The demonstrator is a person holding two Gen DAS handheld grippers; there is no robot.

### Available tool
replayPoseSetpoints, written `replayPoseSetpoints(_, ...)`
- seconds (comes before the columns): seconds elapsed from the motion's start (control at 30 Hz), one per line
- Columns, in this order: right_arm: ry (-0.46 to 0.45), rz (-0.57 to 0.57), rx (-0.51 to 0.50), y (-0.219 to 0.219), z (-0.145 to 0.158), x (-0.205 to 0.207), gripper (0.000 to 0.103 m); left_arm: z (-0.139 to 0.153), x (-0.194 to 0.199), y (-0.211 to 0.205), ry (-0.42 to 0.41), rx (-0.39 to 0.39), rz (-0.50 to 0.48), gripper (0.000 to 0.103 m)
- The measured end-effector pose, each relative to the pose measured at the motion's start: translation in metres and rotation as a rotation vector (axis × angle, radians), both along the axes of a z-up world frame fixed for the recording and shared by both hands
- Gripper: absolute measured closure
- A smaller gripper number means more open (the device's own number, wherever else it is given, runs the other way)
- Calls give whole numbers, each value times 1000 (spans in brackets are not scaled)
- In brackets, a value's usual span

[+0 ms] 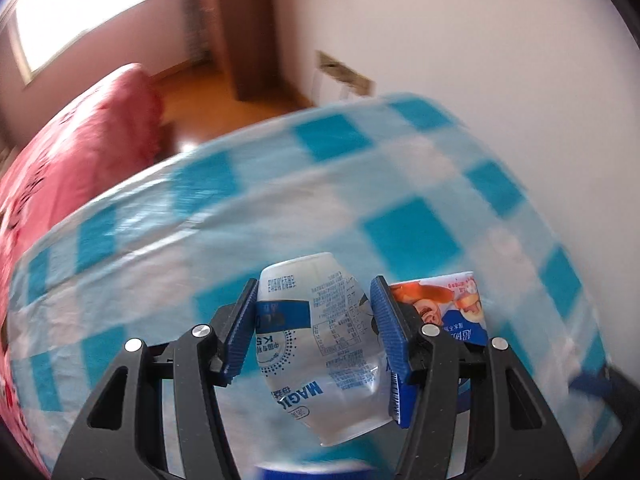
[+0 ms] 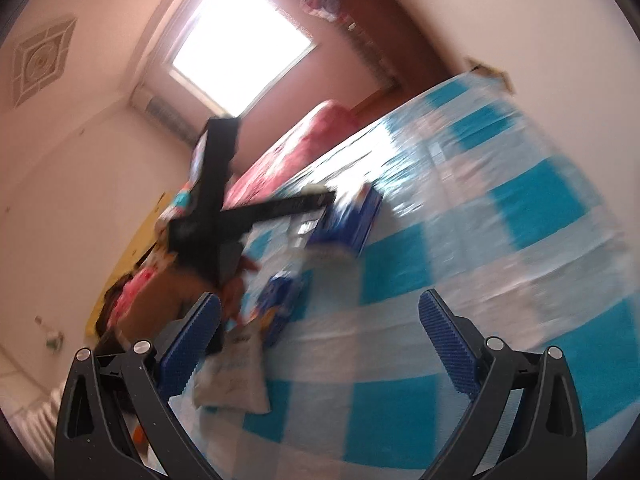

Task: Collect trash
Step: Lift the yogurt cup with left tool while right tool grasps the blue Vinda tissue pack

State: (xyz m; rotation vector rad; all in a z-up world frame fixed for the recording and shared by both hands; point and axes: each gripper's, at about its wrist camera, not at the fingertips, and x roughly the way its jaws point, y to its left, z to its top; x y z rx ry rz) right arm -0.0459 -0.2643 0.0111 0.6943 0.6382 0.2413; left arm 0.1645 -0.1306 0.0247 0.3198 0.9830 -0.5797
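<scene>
The left gripper is clenched on a clear plastic bottle: its two blue ribbed fingers press the bottle's sides, and the soft wall buckles between them. The bottle has a white and blue printed label and lies tilted in the grip, its rounded end pointing away from the camera. It hangs over a surface covered in a blue and white checked cloth; whether this is a desk or a bed cannot be told. Just right of the left gripper, partly hidden behind its right finger, a small carton with pictures of pastry on it stands on the cloth.

The right gripper is released: its blue fingers stand wide apart with nothing between them, above the same checked cloth. At the near left, beside its left finger, a crumpled whitish wrapper lies on the cloth. Further off, a blue packet and a blue box lie on the cloth too, all blurred. Left of them the black frame of the other gripper shows, with a person's hand on it.

Far behind, a red bedspread lies under a bright window, beside a brown wooden cupboard.
</scene>
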Motion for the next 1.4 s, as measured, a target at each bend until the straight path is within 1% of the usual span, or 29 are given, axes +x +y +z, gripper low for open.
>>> replayPoseSetpoints(0.13,30,-73,9,-19,-4,-5,5,-1,-31,-12,42,-31,-79,46)
replayPoseSetpoints(0.27,74,-97,-8,-24,-8,-5,5,-2,-51,-12,94,-72,-84,46)
replayPoseSetpoints(0.37,106,-85,-37,-19,-11,-3,5,-2,-61,-1,120,-109,-17,46)
replayPoseSetpoints(0.5,114,-57,-78,-9,-11,1,5,-2,-69,18,138,-174,80,46)
replayPoseSetpoints(0.63,122,-47,-114,0,-11,5,7,7,-73,47,132,-242,168,46)
replayPoseSetpoints(0.67,123,-46,-122,2,-11,7,8,9,-75,53,128,-253,182,46)
replayPoseSetpoints(0.7,125,-43,-135,5,-10,9,13,13,-78,61,122,-262,197,46)
replayPoseSetpoints(0.77,135,-39,-152,10,-10,11,22,19,-85,73,116,-276,209,46)
replayPoseSetpoints(0.8,138,-41,-177,13,-10,13,22,21,-89,80,119,-295,216,46)
replayPoseSetpoints(0.93,150,-41,-272,26,-9,25,22,29,-106,101,112,-321,233,46)
replayPoseSetpoints(1.13,179,-38,-404,43,-10,39,22,32,-124,117,123,-364,222,46)
replayPoseSetpoints(1.17,185,-39,-423,44,-9,41,24,32,-127,117,120,-366,214,46)
replayPoseSetpoints(1.2,191,-45,-438,43,-10,44,28,31,-129,116,118,-367,210,46)
replayPoseSetpoints(1.4,193,-40,-450,40,-11,46,36,33,-145,122,104,-379,209,46)
